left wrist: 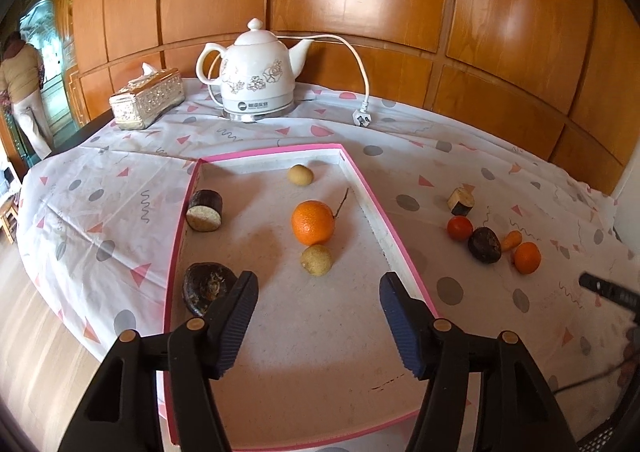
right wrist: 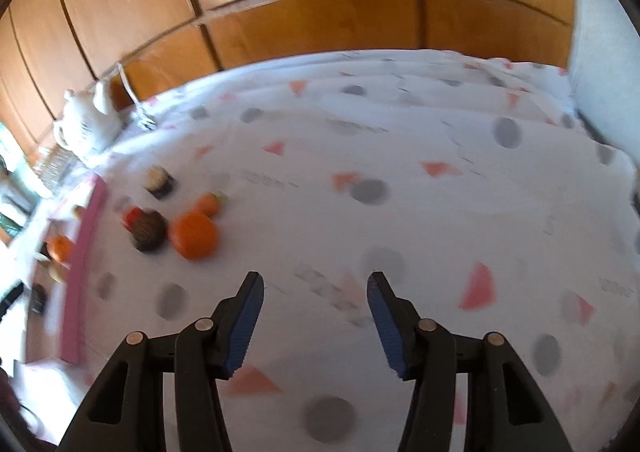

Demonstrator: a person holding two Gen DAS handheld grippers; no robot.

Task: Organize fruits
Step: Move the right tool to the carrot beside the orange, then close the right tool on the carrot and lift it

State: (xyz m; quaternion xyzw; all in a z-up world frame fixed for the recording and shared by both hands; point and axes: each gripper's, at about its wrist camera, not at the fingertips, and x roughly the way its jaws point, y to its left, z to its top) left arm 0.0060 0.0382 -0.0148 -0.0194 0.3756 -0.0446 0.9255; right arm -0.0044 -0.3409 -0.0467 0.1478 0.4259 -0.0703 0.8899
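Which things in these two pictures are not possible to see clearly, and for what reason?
- Dark fruit, left wrist view: the left gripper finger covers its right side.
- Tray, left wrist view: near edge hidden behind the gripper.
- Loose fruits, right wrist view: motion blur, kinds unclear.
- Kettle, right wrist view: blurred, print unreadable.
- Right gripper: open over bare cloth; its height above the cloth cannot be told.

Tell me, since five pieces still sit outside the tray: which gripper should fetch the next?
Right gripper, probably: open, over the cloth beside the loose orange; left gripper hangs over the tray.
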